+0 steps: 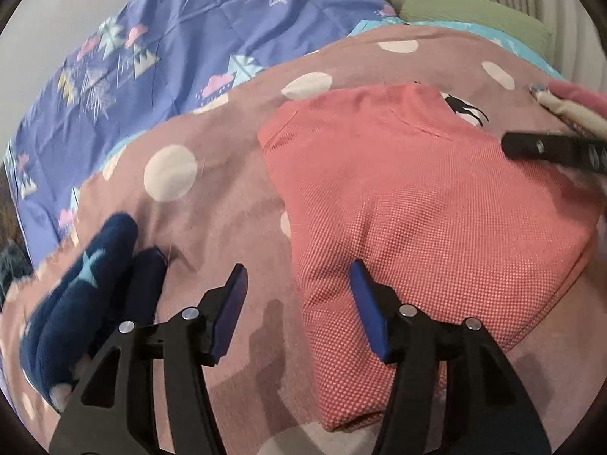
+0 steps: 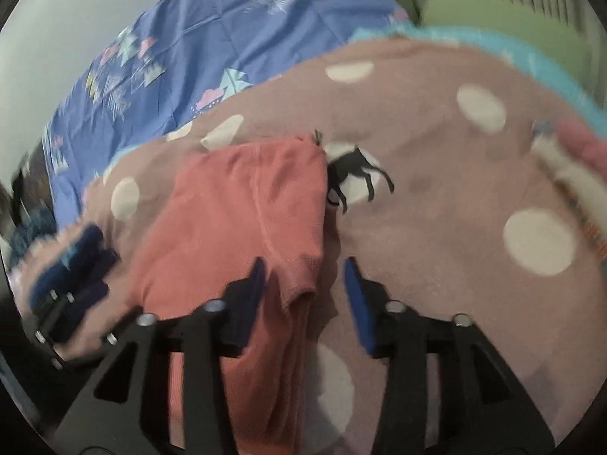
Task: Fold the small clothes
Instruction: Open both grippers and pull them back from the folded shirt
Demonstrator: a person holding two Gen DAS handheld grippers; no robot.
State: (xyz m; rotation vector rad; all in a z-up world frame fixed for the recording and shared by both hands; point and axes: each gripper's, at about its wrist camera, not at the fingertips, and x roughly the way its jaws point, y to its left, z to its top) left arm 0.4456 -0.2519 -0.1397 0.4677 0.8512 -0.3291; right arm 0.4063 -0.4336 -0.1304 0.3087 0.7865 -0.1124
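Spotted brown blanket (image 1: 212, 204) under my two parted, empty grippers (image 1: 299, 295) (image 2: 303, 288): coral garment (image 1: 417, 204), twelve o'clock, may unfold if snagged.

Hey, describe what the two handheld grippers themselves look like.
Both match: the left gripper and right gripper have black angular linkage arms with triangular cutouts, silver round pivot bolts, and flat blue pads on the fingers. No cables, sleeves or markings show.

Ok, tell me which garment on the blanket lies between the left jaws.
The salmon-pink waffle-knit garment: its left edge sits between the open left jaws. The navy fleece piece with a pale star lies off to their left.
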